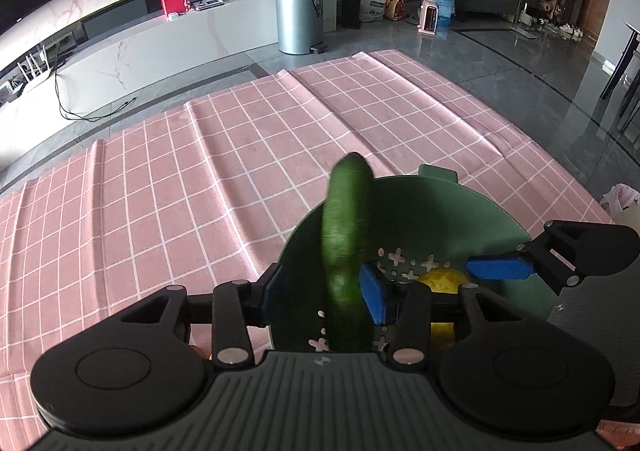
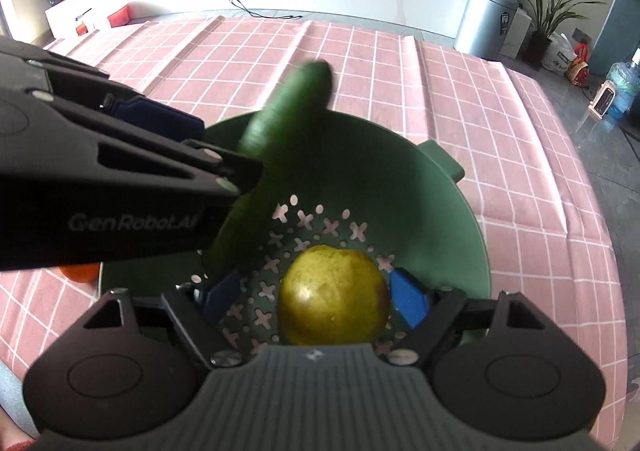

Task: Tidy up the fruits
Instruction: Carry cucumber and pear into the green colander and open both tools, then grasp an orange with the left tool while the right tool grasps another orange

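In the left wrist view, the left gripper had its blue pads closed narrowly on a cucumber, which stood nearly upright over the near left rim of the green colander on the pink checked tablecloth. In the right wrist view, the right gripper was spread wide, its fingers flanking but not gripping a yellow-green fruit on the colander's perforated floor, while the cucumber leaned over the colander's left edge in the left gripper.
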A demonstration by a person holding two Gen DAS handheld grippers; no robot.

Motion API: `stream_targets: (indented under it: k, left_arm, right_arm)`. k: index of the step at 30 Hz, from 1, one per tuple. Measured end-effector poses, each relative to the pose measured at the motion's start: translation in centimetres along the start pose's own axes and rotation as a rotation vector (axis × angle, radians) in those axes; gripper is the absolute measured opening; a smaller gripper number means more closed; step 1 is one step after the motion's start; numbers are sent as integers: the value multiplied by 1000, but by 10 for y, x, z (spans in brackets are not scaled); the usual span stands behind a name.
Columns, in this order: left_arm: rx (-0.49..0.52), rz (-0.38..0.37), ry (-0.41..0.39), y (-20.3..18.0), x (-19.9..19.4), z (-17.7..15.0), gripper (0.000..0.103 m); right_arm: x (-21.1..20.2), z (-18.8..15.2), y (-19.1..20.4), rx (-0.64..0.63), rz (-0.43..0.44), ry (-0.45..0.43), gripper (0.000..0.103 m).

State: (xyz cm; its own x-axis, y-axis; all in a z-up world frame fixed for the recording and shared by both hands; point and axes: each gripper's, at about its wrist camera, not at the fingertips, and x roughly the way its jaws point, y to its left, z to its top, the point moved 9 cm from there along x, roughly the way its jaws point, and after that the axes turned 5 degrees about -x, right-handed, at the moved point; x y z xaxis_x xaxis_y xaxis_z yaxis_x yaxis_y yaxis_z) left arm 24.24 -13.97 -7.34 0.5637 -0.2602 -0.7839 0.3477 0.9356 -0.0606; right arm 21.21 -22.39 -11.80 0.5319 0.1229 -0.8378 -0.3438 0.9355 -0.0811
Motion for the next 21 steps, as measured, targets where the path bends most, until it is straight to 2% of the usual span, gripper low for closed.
stream_targets:
  k: [7, 14, 21]
  left_arm:
    - [-1, -1, -67, 5, -40, 4, 55]
    - [12, 23, -123, 17, -84, -7, 56]
    - [-5, 54, -142, 37, -118, -28, 58]
  right_arm:
    - [-28, -2, 5, 42, -48, -60, 79]
    - [-72, -9, 25, 137, -74, -202, 79]
    - [-109, -10, 48, 231, -53, -329, 80]
